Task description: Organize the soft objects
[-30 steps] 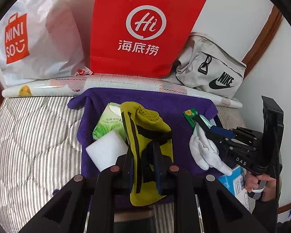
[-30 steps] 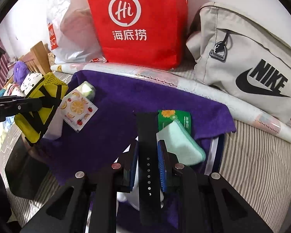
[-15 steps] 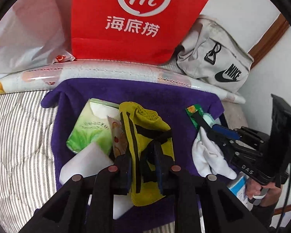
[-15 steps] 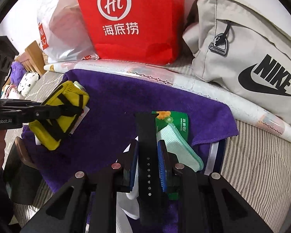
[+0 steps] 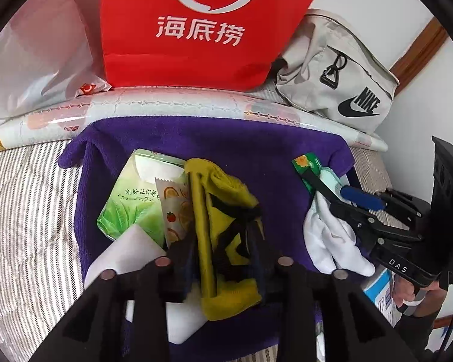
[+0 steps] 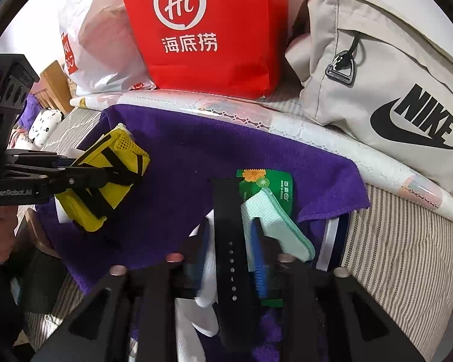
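My left gripper point(image 5: 223, 247) is shut on a yellow sock with black stripes point(image 5: 223, 220) and holds it low over the purple towel point(image 5: 226, 144); the sock also shows in the right wrist view point(image 6: 105, 178). My right gripper point(image 6: 231, 241) is shut on a black perforated strap point(image 6: 231, 241) that sticks forward between the pads. Beside it lie a mint cloth point(image 6: 271, 220), a green packet point(image 6: 274, 187) and a white cloth point(image 5: 332, 241). A green tissue pack point(image 5: 133, 199), a fruit-print sachet point(image 5: 175, 208) and a white sponge point(image 5: 126, 259) lie left of the sock.
A red paper bag point(image 5: 202, 27), a white plastic bag point(image 5: 39, 57) and a grey Nike bag point(image 6: 386, 90) stand along the back by the wall. A patterned roll point(image 5: 166, 105) lies behind the towel. Striped bedding point(image 5: 27, 226) surrounds the towel.
My left gripper has moved forward and lower with the sock, closer to the towel and the tissue pack. My right gripper has edged forward with the strap.
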Motion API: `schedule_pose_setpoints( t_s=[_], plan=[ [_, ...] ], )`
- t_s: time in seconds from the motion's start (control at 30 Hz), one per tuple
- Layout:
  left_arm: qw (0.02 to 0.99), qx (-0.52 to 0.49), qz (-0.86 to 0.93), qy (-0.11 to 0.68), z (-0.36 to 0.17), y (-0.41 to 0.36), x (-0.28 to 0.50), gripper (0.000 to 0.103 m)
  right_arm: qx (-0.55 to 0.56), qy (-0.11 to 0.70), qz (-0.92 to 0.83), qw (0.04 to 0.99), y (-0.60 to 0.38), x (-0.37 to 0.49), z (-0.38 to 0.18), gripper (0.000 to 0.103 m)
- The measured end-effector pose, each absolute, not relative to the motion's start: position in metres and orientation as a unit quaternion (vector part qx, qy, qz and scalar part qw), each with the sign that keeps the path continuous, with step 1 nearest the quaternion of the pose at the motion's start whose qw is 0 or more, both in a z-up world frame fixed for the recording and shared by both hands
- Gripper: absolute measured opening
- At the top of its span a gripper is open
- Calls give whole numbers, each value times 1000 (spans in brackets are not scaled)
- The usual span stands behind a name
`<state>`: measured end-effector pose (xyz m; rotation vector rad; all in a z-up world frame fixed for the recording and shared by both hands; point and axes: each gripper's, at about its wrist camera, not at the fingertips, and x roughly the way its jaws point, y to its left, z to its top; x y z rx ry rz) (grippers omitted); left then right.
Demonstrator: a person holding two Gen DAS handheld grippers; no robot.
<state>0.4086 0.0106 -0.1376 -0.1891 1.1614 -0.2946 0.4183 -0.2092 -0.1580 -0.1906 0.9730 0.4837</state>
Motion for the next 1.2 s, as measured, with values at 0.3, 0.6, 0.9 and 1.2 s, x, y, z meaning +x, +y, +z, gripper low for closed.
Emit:
schedule_pose_setpoints(
  t_s=[0.3,0.6,0.9,1.2],
  plan=[
    [840,-74,-128,522,-114,16,392,52,-83,435,209,872,-217,405,-136,63],
    [881,-80,-123,450,-72,31,337,52,-74,397,193,894,-225,354,-102,63],
    [880,-77,-120,452,-45,38,269,52,-59,394,184,898,-233,279,-86,63],
    [870,-65,-131,470,-57,30,194,52,-42,412,184,891,-241,204,-99,63]
  ],
)
